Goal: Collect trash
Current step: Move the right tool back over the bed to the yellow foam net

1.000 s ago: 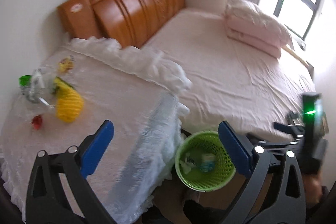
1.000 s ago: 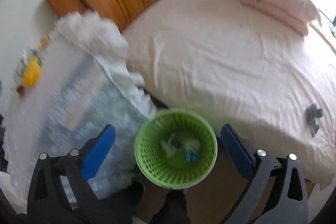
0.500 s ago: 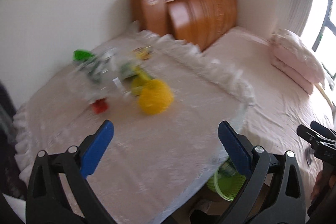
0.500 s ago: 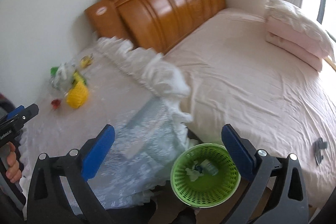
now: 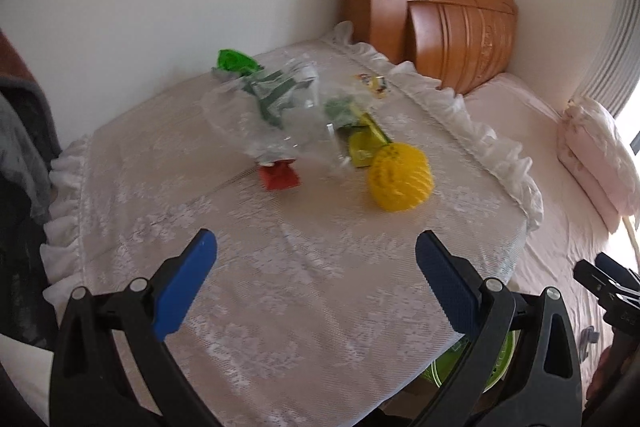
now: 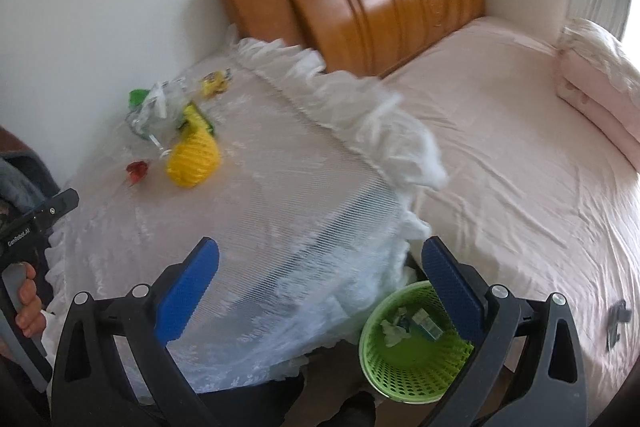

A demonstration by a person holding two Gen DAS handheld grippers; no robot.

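Nearest, the left claw (image 5: 316, 283) hangs wide open and empty above the lace-covered table (image 5: 280, 307); the right claw (image 6: 320, 283) is likewise spread wide and holds nothing, with the green mesh basket (image 6: 404, 363) on the floor just below it, a few scraps already inside. Farther across the table lie a red wrapper (image 5: 279, 177), a yellow foam net (image 5: 400, 177), and beyond them crumpled clear plastic (image 5: 280, 115) with green packaging. The risk, I judge: closing on the thin plastic could pinch the lace cloth too, dragging the pile off.
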